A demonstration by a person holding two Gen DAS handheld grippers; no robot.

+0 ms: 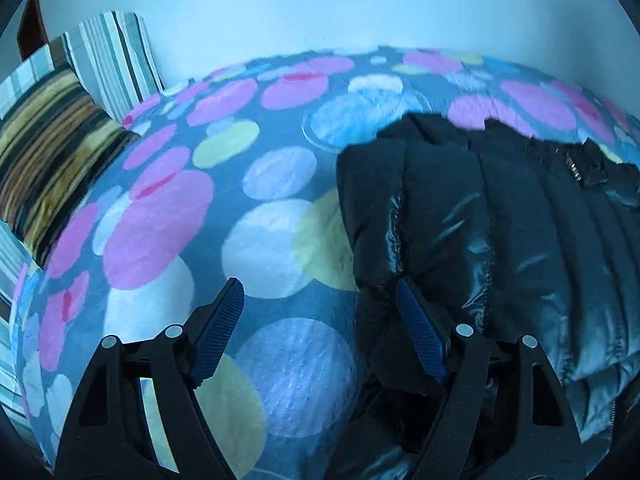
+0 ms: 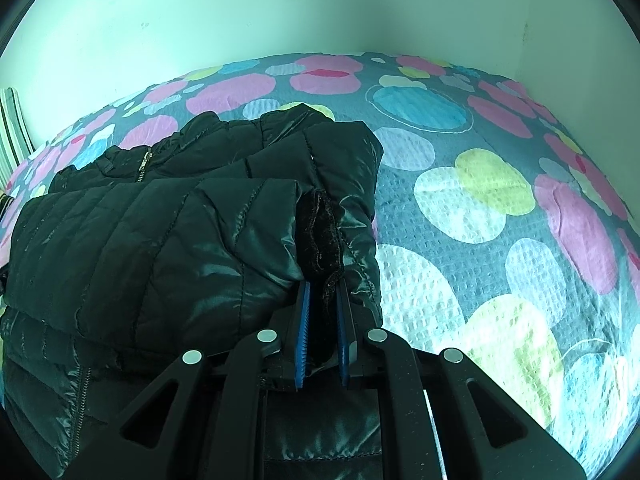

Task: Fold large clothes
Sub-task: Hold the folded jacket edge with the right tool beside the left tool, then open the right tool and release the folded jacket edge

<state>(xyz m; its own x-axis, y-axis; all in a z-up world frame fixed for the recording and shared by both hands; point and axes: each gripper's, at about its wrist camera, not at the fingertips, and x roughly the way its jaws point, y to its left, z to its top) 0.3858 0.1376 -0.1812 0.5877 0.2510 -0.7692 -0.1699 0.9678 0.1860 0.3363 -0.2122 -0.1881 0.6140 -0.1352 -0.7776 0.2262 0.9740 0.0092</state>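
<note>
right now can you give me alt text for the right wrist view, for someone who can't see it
The right gripper is shut on the dark knit cuff of a black quilted puffer jacket that lies folded on a bedspread printed with pink, blue, white and yellow circles. A pale wall rises behind the bed.

Loads of open bedspread (image 2: 500, 240) on the right of the black puffer jacket (image 2: 160, 240), nothing in the way there. On the left side, striped pillows (image 1: 60, 140) were stacked against the wall (image 1: 280, 0), blocking that corner.
</note>
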